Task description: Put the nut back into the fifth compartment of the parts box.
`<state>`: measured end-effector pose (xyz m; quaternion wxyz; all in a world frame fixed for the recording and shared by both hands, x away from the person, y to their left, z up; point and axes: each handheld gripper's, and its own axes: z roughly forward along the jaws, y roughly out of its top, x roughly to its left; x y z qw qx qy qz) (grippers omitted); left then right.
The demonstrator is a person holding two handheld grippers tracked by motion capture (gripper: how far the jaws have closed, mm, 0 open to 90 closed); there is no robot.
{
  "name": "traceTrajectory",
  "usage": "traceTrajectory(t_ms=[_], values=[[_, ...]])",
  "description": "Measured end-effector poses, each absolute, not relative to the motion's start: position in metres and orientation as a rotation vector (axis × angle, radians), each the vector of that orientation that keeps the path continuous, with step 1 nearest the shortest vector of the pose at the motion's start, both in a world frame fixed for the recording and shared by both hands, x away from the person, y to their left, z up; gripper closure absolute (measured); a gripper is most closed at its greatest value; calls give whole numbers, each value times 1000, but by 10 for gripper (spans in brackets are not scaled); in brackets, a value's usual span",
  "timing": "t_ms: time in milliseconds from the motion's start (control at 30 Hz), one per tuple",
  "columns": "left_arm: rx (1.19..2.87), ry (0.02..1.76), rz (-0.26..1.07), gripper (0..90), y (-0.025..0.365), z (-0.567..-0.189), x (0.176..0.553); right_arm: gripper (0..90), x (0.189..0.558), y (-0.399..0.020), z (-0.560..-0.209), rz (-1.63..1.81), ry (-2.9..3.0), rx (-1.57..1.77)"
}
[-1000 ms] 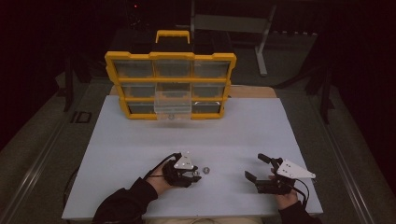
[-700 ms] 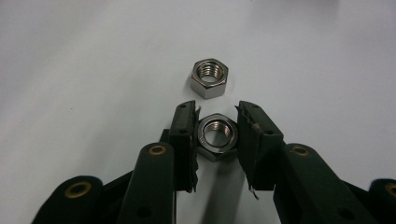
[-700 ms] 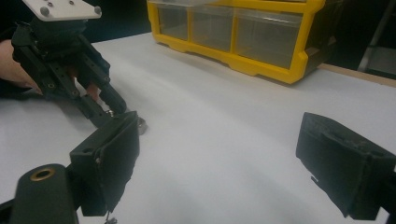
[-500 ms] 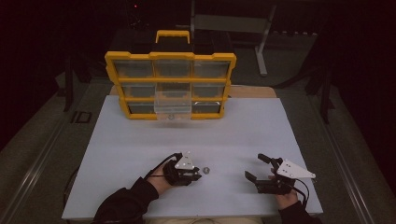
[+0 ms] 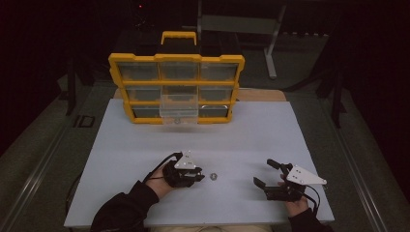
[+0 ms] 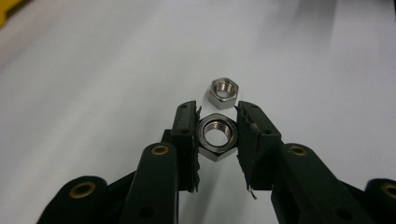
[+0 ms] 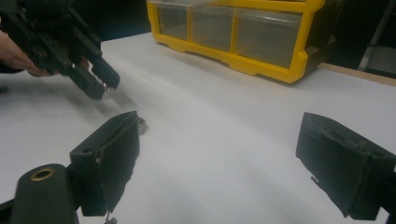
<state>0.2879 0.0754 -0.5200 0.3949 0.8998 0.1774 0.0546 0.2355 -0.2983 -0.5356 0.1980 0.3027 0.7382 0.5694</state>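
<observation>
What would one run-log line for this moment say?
left gripper: shut on held nut | spare nut: on table | right gripper: open, empty | organizer: one drawer pulled out

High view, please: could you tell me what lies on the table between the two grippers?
One loose nut lies there on the bare white table, close beside the left gripper; the stretch to the right gripper is bare.

Held nut (image 6: 216,136) is shiny silver steel, same as the loose nut (image 6: 224,92) just beyond it; both plain, no markings readable. Left gripper (image 6: 216,128) and right gripper (image 5: 267,173) are matte black with brass-coloured pivot pins, each carrying a light grey three-cornered plate; sleeves are black. Table (image 5: 290,130) is plain white, unpatterned; far organizer (image 5: 176,88) is bright yellow with clear drawers, surroundings dark.
</observation>
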Motion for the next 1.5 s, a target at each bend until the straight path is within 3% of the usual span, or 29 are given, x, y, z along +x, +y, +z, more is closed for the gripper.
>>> traceTrajectory(t_ms=[833, 1500], values=[[2184, 449, 201, 688, 106, -449, 300, 136, 236, -298, -536, 1591, 2068, 853], [2097, 479, 399, 688, 134, -372, 323, 137, 237, -298, -537, 1589, 2068, 848]])
